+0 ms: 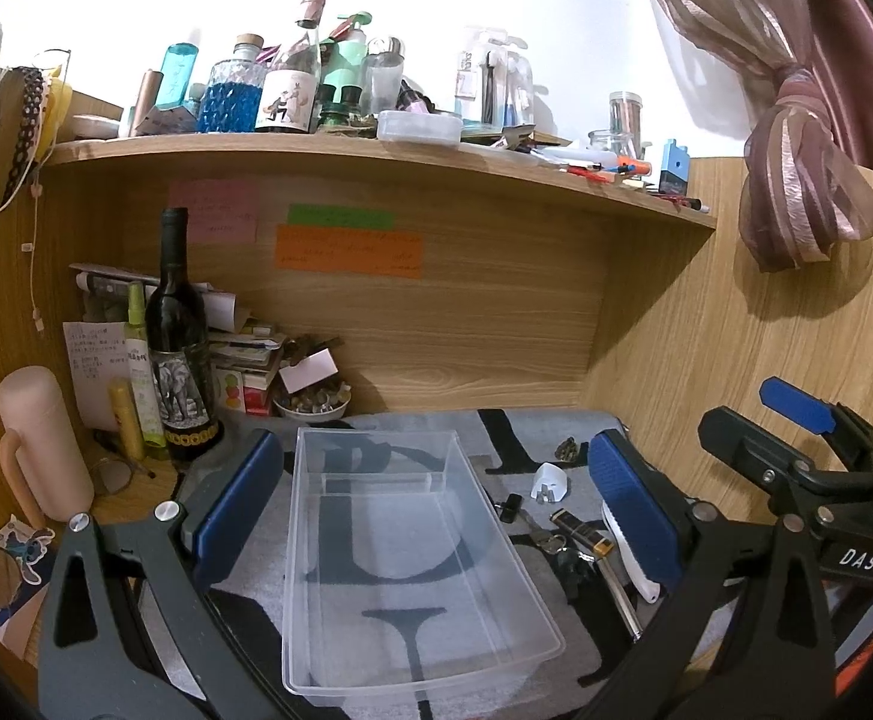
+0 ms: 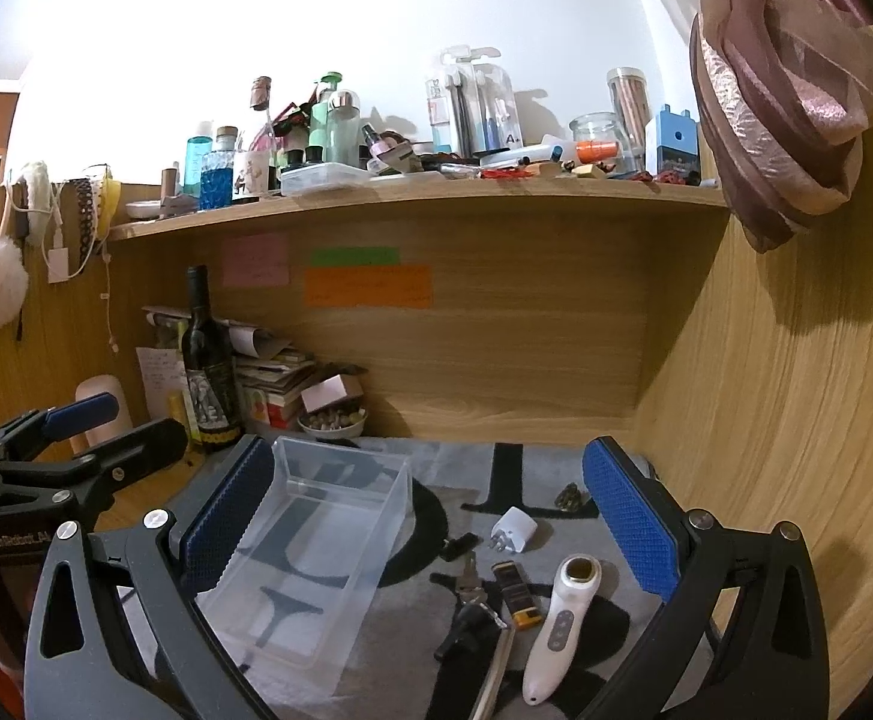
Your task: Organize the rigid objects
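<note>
While both jaws gape wide on nothing, the left gripper (image 1: 436,501) straddles the clear rectangular plastic bin (image 1: 400,546) on the grey lettered mat (image 2: 436,474), and the right gripper (image 2: 430,519) hovers over the white plug adapter (image 2: 514,530), white handheld device (image 2: 556,624) and keys (image 2: 473,585) beside it.

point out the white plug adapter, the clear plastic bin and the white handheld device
white plug adapter (image 2: 515,529), right wrist view, its top face
clear plastic bin (image 1: 376,443), left wrist view, its far wall
white handheld device (image 2: 558,630), right wrist view, its button panel
</note>
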Demonstrator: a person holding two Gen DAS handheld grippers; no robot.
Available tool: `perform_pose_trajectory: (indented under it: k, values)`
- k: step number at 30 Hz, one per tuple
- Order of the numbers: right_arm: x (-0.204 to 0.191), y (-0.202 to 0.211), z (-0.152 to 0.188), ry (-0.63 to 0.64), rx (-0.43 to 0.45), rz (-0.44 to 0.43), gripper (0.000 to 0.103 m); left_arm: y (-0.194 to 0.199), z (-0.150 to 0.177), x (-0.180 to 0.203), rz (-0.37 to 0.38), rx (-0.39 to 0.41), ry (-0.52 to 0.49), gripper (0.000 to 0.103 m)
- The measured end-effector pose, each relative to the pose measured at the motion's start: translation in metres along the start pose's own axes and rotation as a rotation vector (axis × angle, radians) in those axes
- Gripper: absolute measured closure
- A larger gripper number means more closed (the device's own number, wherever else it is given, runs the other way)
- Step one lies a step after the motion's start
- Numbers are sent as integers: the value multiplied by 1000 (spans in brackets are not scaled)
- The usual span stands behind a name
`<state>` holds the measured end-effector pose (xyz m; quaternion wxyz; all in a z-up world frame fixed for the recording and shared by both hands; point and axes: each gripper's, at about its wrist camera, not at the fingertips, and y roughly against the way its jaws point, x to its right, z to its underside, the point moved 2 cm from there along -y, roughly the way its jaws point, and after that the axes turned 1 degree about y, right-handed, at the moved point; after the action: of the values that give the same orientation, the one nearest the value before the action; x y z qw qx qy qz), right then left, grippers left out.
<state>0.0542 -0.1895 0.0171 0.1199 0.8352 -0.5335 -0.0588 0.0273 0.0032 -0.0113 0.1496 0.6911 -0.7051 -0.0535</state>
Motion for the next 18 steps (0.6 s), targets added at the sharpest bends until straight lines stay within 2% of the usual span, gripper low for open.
perform_pose_trajectory:
  k: [12,18]
  values:
    - [-1,-8,2,4,-10,-2,0,-1,0,-3,-8,8,-8,0]
    - [2,-18,4,-4,-14,9,0,-9,0,-14,27,-9,13,0]
